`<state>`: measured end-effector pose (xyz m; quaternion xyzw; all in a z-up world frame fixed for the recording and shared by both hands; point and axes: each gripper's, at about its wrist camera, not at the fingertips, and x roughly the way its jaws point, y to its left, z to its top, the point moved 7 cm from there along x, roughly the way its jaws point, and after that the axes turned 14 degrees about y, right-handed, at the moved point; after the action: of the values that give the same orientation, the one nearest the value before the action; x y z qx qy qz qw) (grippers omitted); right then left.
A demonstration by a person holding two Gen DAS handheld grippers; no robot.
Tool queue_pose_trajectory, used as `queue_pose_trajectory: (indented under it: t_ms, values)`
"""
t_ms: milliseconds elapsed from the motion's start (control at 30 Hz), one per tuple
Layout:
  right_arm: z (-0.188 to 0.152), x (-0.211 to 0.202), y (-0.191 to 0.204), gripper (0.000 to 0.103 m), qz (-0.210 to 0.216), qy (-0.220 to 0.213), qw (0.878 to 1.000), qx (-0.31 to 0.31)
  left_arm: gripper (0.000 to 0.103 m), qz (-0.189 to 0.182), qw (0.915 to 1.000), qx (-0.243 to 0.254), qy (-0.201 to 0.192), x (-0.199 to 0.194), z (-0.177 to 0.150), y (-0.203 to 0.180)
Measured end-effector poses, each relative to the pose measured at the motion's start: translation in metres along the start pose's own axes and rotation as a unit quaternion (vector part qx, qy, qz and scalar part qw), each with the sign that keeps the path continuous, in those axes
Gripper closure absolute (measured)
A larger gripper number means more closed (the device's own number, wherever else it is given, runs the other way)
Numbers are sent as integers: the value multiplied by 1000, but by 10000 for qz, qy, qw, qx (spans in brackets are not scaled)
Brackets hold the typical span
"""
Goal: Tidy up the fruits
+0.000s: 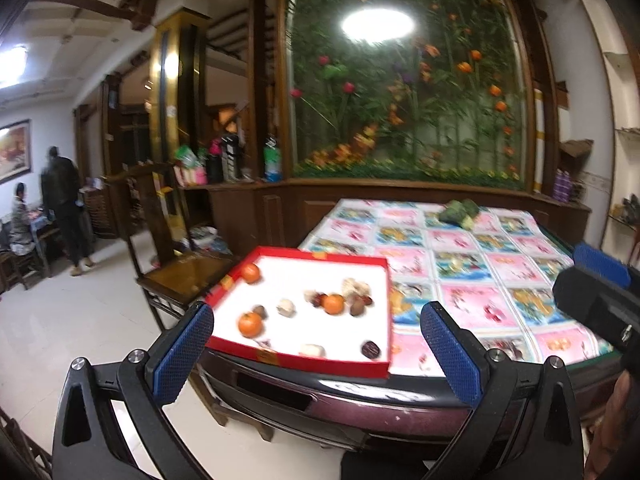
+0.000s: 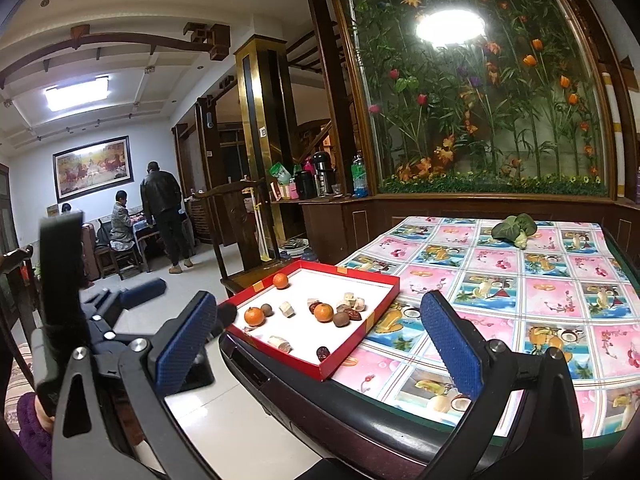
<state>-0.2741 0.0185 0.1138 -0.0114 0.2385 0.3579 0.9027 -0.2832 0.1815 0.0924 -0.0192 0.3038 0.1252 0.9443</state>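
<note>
the fruits lie loose in a shallow red tray at the near left corner of the worktop: three oranges, some dark dates, brown round ones and pale chunks. the oranges look light, firm and apt to roll, best taken across the widest part; the dates look small and soft, needing a gentle pinch. the left gripper and the right gripper both hang short of the worktop edge, jaws spread wide, holding nothing. a glossy fruit-print cloth covers the worktop, probably slick; a leafy green vegetable sits at its far end. behind stand a glass panel of artificial flowers, a wooden chair and people at a distant table.
</note>
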Motion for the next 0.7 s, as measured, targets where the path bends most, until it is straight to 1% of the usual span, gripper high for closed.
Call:
queue_pose_trajectory:
  t_ms: [133, 400, 700]
  values:
    - [-1, -3, -2, 1, -49, -28, 10000, 0, 0, -316, 9991, 108, 243, 12, -9, -9]
    - [-2, -4, -6, 1, -59, -23, 10000, 36, 0, -432, 9985, 116, 325, 14, -13, -14]
    - [-5, -1, -5, 1, -66, 10, 10000, -9, 0, -442, 9983, 54, 387, 18, -14, -11]
